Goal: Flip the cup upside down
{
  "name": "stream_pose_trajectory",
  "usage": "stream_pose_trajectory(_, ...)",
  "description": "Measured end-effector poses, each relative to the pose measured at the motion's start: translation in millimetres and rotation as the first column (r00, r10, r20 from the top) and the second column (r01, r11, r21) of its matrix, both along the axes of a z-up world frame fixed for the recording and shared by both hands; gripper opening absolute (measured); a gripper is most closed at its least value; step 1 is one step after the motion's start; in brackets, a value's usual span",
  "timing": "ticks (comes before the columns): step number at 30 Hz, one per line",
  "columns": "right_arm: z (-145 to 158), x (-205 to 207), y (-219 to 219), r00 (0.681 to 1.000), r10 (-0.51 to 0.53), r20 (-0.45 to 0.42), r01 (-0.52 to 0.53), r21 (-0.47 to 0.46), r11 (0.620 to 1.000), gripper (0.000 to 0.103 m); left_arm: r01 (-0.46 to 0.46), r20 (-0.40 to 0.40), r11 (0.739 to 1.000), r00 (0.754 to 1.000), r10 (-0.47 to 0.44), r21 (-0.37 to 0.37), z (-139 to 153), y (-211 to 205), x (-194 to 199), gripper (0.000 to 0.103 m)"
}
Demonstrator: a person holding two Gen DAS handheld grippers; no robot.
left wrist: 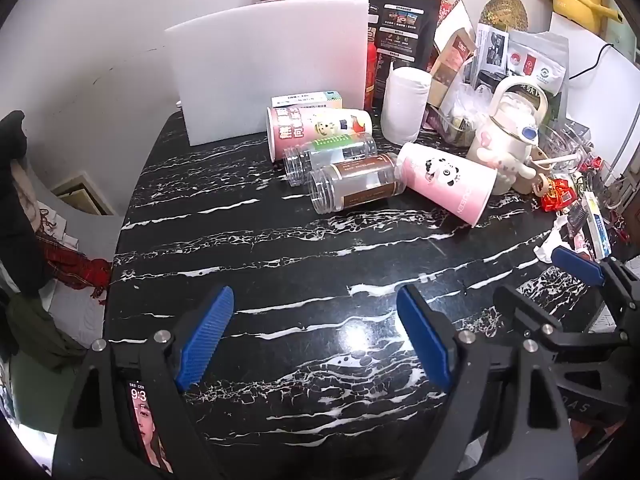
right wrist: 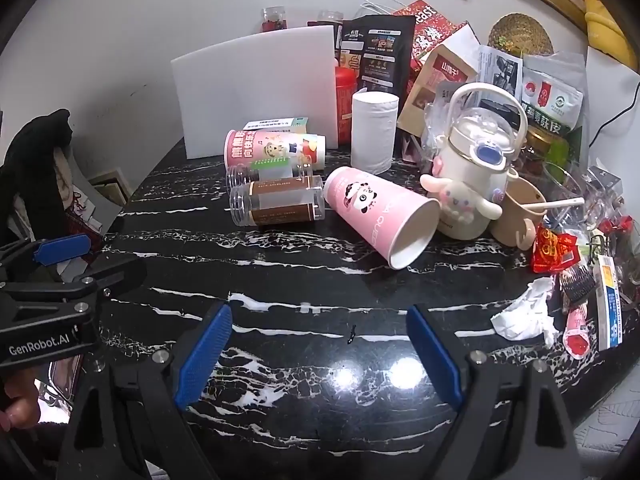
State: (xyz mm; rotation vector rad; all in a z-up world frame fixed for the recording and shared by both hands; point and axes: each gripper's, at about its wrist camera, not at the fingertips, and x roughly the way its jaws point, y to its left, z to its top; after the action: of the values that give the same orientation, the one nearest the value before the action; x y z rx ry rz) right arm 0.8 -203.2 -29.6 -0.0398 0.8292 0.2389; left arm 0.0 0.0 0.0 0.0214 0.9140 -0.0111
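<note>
A pink paper cup with a panda print (left wrist: pixel 446 182) (right wrist: pixel 380 214) lies on its side on the black marble table (left wrist: pixel 280 264) (right wrist: pixel 280 280), its open mouth toward the front right. A second pink printed cup (left wrist: pixel 316 126) (right wrist: pixel 274 148) lies on its side further back. My left gripper (left wrist: pixel 316 336) is open and empty above the table's front. My right gripper (right wrist: pixel 320 352) is open and empty, also near the front edge, well short of the panda cup. The right gripper shows in the left wrist view (left wrist: pixel 576 280), and the left one in the right wrist view (right wrist: pixel 64 256).
Two clear plastic jars (left wrist: pixel 352 188) (right wrist: pixel 276 202) lie beside the cups. A white roll (left wrist: pixel 404 104) (right wrist: pixel 374 132), a white foam board (left wrist: pixel 272 68) (right wrist: pixel 256 88) and a cream kettle bottle (left wrist: pixel 508 140) (right wrist: pixel 476 160) stand behind. Packets and crumpled paper (right wrist: pixel 524 314) crowd the right side.
</note>
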Motion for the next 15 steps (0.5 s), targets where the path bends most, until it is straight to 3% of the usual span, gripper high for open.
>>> stream_pose_trajectory(15, -1.7, 0.2, 0.6, 1.000, 0.001, -0.005, -0.001, -0.003, 1.000, 0.089, -0.004, 0.000, 1.000, 1.000, 0.004, 0.001, 0.9, 0.3, -0.8, 0.083)
